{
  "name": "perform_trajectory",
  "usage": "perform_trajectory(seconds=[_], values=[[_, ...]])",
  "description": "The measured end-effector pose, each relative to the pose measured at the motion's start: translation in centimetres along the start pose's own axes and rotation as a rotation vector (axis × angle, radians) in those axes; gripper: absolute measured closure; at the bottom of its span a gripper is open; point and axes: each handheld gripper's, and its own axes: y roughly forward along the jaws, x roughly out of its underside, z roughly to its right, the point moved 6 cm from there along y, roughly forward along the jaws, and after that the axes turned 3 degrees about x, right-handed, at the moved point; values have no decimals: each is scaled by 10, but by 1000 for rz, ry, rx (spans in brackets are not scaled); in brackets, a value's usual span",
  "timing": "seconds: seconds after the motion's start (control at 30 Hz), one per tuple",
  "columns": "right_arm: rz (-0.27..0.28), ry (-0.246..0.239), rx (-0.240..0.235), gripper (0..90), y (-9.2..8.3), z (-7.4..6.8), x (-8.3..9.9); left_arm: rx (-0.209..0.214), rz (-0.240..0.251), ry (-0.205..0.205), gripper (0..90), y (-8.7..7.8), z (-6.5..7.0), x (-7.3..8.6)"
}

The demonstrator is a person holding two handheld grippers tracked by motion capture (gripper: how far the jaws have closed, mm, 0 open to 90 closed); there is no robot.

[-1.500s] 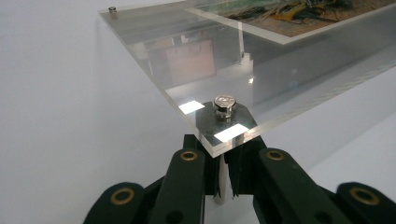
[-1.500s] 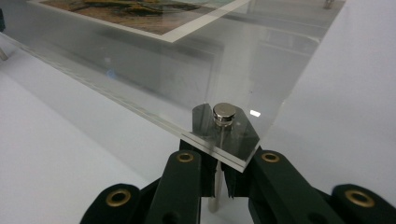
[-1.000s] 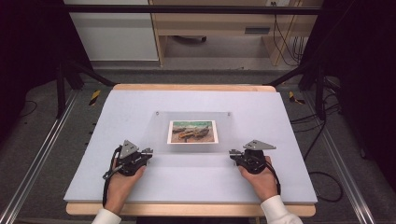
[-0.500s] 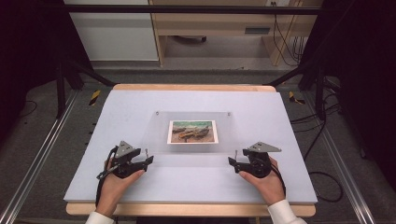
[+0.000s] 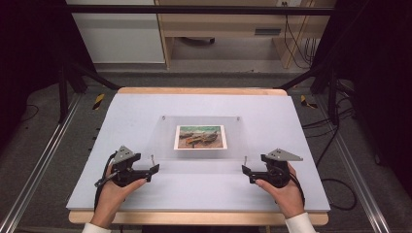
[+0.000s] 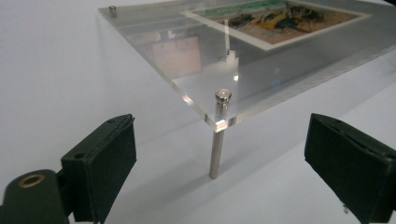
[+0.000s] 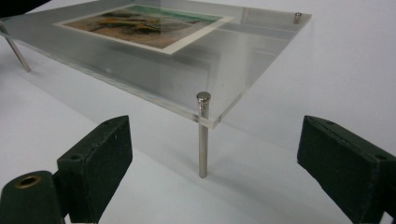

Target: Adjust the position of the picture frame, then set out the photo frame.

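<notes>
Acrylic plate [image 5: 201,138]: clear and raised on thin metal legs, mid-table on the white table [image 5: 145,204], with a printed picture [image 5: 200,136] under its middle.
Handling: looks stiff, smooth and slippery, likely light; its edges could chip and the slim legs could bend or tip.
Where to hold: probably the near corners, by the left corner leg [image 6: 216,140] and the right corner leg [image 7: 202,140], or the plate's edge beside them.
Left gripper [image 5: 154,170]: jaws have just been opening, now wide, nothing pinched; its corner leg stands ahead between them.
Right gripper [image 5: 245,171]: likewise just opened wide, empty, facing its corner leg.
</notes>
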Motion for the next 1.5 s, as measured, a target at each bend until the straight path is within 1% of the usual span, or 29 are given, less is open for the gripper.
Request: perform_trajectory(seconds=[0.1,0.17,0.23,0.3,0.33,0.37,0.43,0.47,0.53,0.6,0.73,0.77,0.83,0.9,0.93,0.97,1.03,1.2,1.27,1.3,1.37,1.43,1.5], values=[[18,2,0,95,-2,0,-3,6,29,-11,79,-5,1,-5],[32,5,-3,95,-4,-1,-5,6,50,-10,78,-8,2,-9],[48,-8,-8,94,-6,-2,-9,6,79,-13,78,-13,3,-15],[63,-5,-2,97,-7,-2,-14,22,90,4,78,-17,4,-24],[69,-10,0,101,-7,-2,-18,35,91,13,78,-18,5,-30],[71,-13,5,108,-7,-1,-22,39,87,11,80,-18,5,-33],[74,-5,7,133,-6,1,-30,50,59,9,88,-14,5,-39],[74,-1,10,147,-5,2,-33,48,57,18,87,-11,4,-43],[69,6,11,160,-2,4,-40,38,57,21,99,-6,4,-48],[61,0,10,198,3,6,-46,37,44,30,99,2,2,-53],[50,7,-5,215,15,10,-55,34,40,15,106,15,-3,-59],[49,16,-7,215,18,11,-56,34,51,4,108,17,-4,-60],[41,30,-10,211,23,14,-55,39,62,-11,115,19,-4,-59],[31,41,-12,198,25,17,-54,36,46,-5,118,21,-3,-56],[27,57,-14,195,25,18,-52,42,46,-11,118,21,-2,-54],[22,59,-19,185,26,20,-51,45,45,-19,118,22,-2,-52],[5,71,-28,180,27,20,-49,48,40,-23,117,23,-1,-49],[-14,89,-58,180,28,17,-47,47,43,-38,120,23,-1,-48],[-30,95,-76,177,30,16,-45,51,47,-57,125,23,-3,-47],[-35,86,-79,177,32,15,-44,57,50,-67,134,23,-4,-46],[-46,89,-87,177,35,14,-43,64,51,-93,141,23,-6,-44],[-53,93,-95,177,36,13,-42,75,47,-114,147,24,-7,-43],[-55,101,-109,176,36,12,-41,82,36,-127,147,24,-8,-41]])
